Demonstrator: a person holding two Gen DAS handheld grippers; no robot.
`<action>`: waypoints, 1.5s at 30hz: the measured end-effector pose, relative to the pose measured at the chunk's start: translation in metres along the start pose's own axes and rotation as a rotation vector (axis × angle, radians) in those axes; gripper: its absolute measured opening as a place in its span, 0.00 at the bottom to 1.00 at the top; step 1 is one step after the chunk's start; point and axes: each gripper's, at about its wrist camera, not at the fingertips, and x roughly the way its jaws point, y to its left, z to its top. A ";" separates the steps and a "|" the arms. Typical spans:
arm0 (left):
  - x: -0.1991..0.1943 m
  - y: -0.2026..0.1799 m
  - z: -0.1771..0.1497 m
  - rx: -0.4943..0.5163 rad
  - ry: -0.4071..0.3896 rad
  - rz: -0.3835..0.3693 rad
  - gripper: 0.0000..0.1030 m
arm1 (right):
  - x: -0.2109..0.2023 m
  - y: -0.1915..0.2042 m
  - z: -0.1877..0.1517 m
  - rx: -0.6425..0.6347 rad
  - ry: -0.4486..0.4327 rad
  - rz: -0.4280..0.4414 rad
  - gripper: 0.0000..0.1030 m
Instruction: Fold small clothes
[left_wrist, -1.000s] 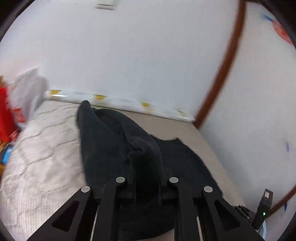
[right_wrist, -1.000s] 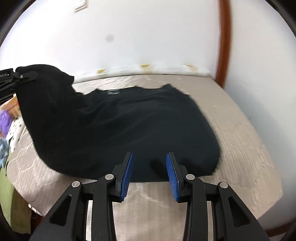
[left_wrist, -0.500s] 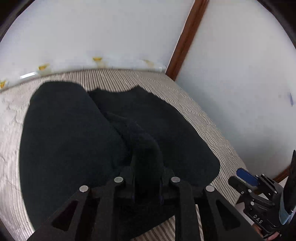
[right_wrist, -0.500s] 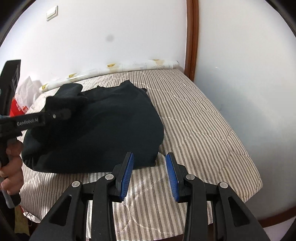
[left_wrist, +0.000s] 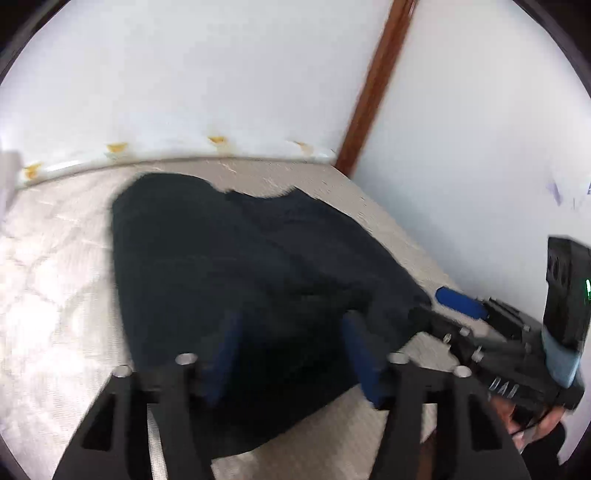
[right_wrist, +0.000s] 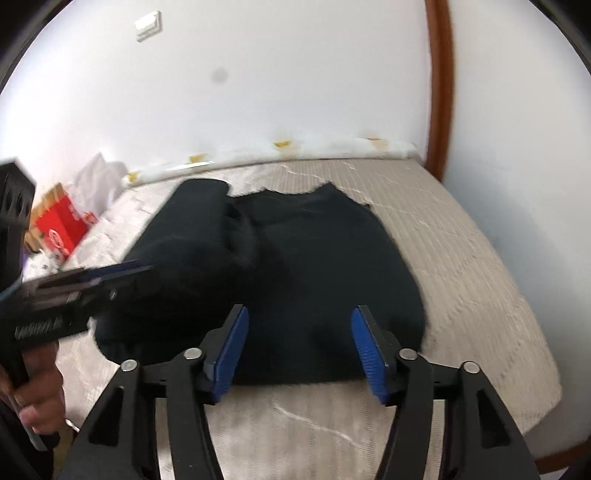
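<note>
- Two grippers, both mine, sit above a dark garment (right_wrist: 280, 266) lying partly folded on the striped bed (right_wrist: 461, 266).
- My left gripper (left_wrist: 291, 354) is spread wide, apparently empty despite blur.
- My right gripper (right_wrist: 299, 350) is likewise spread, holding nothing.

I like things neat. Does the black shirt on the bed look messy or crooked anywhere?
A little. The black shirt lies on the bed, but its folded-over left side is a puffy, rumpled hump, not flat. Both grippers, left gripper and right gripper, are open and hold nothing. Nothing looks torn or spilled.
</note>
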 end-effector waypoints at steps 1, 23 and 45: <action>-0.006 0.009 -0.004 0.003 -0.001 0.022 0.56 | 0.002 0.004 0.002 0.005 -0.002 0.020 0.66; 0.035 0.059 -0.061 -0.001 0.157 0.111 0.64 | 0.122 0.049 0.036 0.150 0.113 0.290 0.26; 0.084 0.005 -0.037 0.086 0.160 0.033 0.52 | 0.053 -0.101 -0.013 0.203 -0.083 -0.106 0.55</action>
